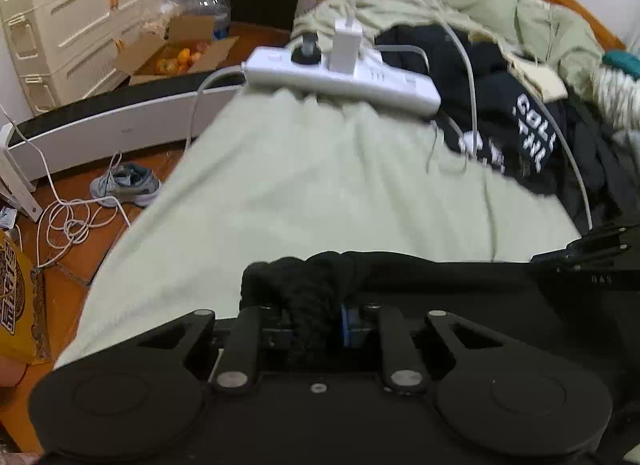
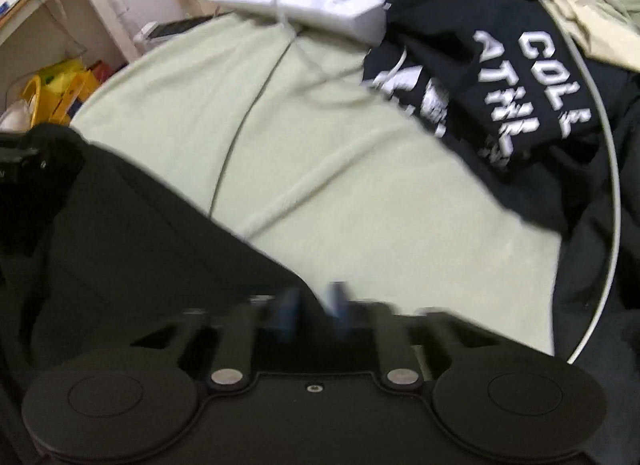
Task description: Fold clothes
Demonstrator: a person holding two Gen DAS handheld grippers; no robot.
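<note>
- Left wrist view gives us one left gripper (image 1: 316, 319), its jaws drawn narrow and clamped on a bunched fold of one black garment (image 1: 460, 293) lying along the near edge of the bed.
- Right wrist view gives us one right gripper (image 2: 314, 311), blurred; its jaws are closed at the edge of the same black garment (image 2: 132, 233), but we cannot tell whether cloth is pinched between them.
- We count one dark navy sweatshirt (image 2: 516, 77) with white lettering, crumpled further back on the bed, well apart from both grippers.
- One white power strip (image 1: 344, 75) sits on the bed with one white adapter (image 1: 345, 47) and one dark plug in it; white cables run across the sweatshirt.
- One pale green sheet (image 1: 304, 181) covers the bed, with rumpled green bedding beyond.
- On the wooden floor we see one grey sneaker (image 1: 126, 183), one cardboard box of oranges (image 1: 180, 55), one large water bottle (image 1: 208, 5) and one cream drawer unit (image 1: 76, 13).
</note>
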